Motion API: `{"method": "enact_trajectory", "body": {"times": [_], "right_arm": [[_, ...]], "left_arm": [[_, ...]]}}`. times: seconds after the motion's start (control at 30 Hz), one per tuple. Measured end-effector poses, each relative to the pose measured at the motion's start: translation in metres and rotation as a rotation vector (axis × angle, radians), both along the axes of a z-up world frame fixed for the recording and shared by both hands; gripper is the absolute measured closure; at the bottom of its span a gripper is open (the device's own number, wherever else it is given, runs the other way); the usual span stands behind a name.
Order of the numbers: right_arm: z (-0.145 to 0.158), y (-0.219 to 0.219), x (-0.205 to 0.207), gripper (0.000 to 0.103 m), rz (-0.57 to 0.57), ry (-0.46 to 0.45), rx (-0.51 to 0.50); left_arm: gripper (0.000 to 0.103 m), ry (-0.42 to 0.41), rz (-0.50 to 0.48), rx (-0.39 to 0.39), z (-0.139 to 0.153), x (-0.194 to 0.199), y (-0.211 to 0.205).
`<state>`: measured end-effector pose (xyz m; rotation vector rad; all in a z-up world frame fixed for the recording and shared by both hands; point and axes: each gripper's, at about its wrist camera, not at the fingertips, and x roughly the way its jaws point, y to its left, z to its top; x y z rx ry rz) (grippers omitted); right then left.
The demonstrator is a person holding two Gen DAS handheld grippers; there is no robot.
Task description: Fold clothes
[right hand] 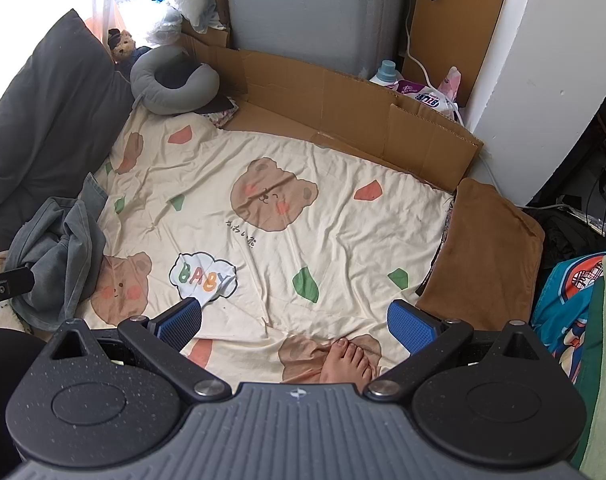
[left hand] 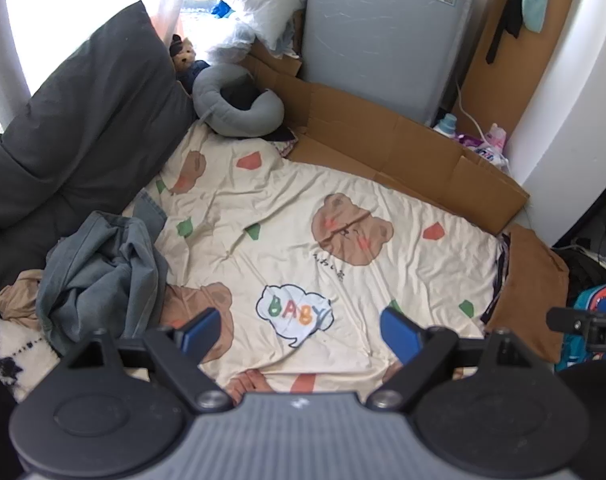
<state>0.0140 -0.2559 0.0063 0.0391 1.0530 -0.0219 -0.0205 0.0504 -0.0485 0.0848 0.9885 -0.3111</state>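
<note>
Both grippers hang open above the bed, and no cloth is between their fingers.

The cream bedsheet with brown bear faces (left hand: 287,208) fills the middle. At its left edge, against the dark grey cushion (left hand: 83,120), lies the crumpled pile of blue-grey denim clothes (left hand: 103,276), well to the left of the left gripper (left hand: 299,332) with its fingers wide apart. The right gripper (right hand: 297,320), fingers also apart, hangs above the sheet near a bare foot (right hand: 349,364).
</note>
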Motion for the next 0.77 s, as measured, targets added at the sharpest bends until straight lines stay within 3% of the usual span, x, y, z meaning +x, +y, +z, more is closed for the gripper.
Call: {"method": "enact_trajectory", "body": {"times": [0.77], "right_arm": [[0.0001, 0.0027, -0.0009, 0.001, -0.009, -0.003, -0.001]], "left_arm": [[0.014, -0.001, 0.003, 0.001, 0.0000, 0.0007, 0.0026]]}}
